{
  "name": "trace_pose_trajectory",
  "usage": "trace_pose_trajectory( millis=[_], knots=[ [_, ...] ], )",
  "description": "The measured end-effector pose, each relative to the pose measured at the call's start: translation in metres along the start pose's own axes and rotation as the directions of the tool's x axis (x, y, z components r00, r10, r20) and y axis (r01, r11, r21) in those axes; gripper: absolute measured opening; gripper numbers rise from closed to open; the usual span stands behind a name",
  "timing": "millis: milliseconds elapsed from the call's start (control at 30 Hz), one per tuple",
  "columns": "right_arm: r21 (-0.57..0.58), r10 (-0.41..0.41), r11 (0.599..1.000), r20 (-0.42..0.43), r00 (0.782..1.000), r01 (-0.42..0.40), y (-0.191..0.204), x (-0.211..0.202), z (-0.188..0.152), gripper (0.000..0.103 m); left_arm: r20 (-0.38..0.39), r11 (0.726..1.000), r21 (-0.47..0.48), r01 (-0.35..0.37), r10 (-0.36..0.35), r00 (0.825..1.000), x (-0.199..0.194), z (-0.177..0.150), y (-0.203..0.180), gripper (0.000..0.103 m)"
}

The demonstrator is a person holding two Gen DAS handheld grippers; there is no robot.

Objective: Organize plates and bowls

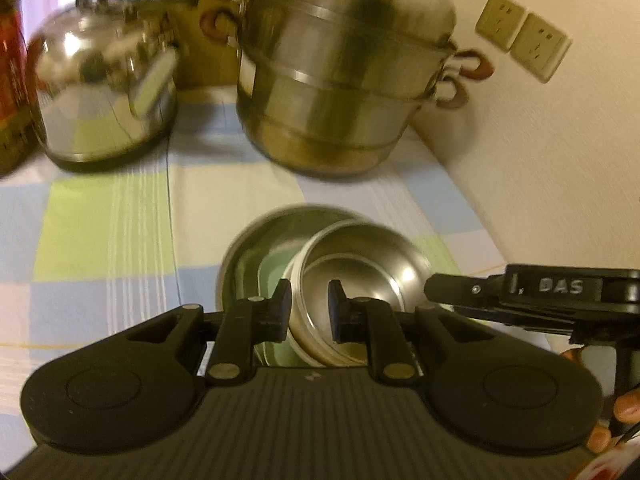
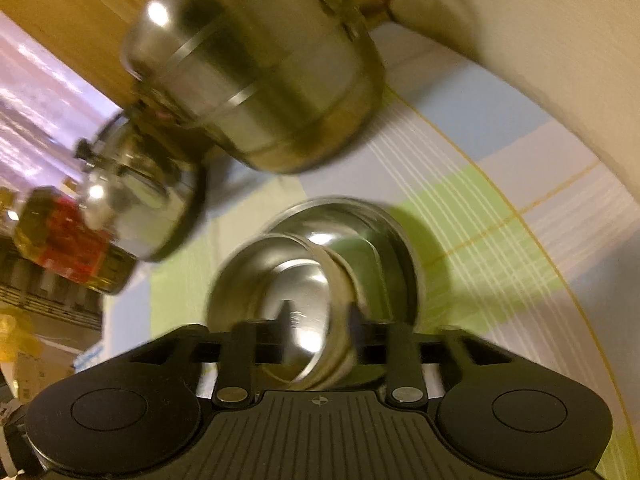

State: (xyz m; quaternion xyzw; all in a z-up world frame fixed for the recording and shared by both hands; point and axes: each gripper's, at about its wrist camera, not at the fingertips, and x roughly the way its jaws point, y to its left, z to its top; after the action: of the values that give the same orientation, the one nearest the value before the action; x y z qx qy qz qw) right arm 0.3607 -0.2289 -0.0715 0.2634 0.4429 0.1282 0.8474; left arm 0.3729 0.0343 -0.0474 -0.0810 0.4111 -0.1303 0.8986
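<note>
A small steel bowl [image 1: 360, 276] lies tilted inside a larger steel bowl [image 1: 276, 228] on the checked cloth. My left gripper [image 1: 310, 306] is shut on the small bowl's near-left rim, one pad outside the wall and one inside. From the right, a finger [image 1: 440, 286] of the right gripper reaches the bowl's far rim. In the right wrist view the small bowl [image 2: 276, 280] fills the middle, and my right gripper [image 2: 320, 318] stands open astride its rim, the inner pad clear of the wall. The larger bowl [image 2: 384, 240] shows behind it, green inside.
A tall steel steamer pot [image 1: 344, 80] and a pressure cooker [image 1: 104, 92] stand at the back, with a red-labelled bottle [image 1: 12, 72] at far left. The wall with two sockets [image 1: 524, 36] borders the table on the right. A person's fingers [image 1: 628, 404] hold the right gripper.
</note>
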Motion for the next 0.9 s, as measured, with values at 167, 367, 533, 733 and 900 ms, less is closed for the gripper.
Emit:
trace_pose_trajectory(
  millis=[167,367,533,733,900],
  knots=[
    [-0.1,0.045,0.994,0.094,0.994,-0.036,0.011,-0.035,-0.015,0.064,0.106,0.998,0.059,-0.031,0.024,0.994,-0.043,-0.008,-0.008,0.016],
    [-0.205,0.041,0.979,0.141,0.989,-0.012,0.019,-0.071,-0.054,0.065,0.153,0.993,0.091,-0.072,0.057,0.987,-0.095,-0.038,-0.019,0.021],
    [-0.264,0.061,0.964,0.116,0.991,-0.028,0.015,-0.095,-0.093,0.065,0.125,0.991,0.097,-0.094,0.082,0.989,-0.127,-0.078,-0.027,0.021],
    [-0.256,0.076,0.964,0.036,0.996,-0.065,0.001,-0.119,-0.129,0.065,0.077,0.994,0.049,-0.101,0.097,0.992,-0.152,-0.127,-0.045,0.021],
    [-0.302,0.022,0.953,-0.014,1.0,-0.025,-0.007,-0.134,-0.155,0.065,0.036,0.994,0.012,-0.105,0.105,0.994,-0.165,-0.16,-0.062,0.021]
  ],
)
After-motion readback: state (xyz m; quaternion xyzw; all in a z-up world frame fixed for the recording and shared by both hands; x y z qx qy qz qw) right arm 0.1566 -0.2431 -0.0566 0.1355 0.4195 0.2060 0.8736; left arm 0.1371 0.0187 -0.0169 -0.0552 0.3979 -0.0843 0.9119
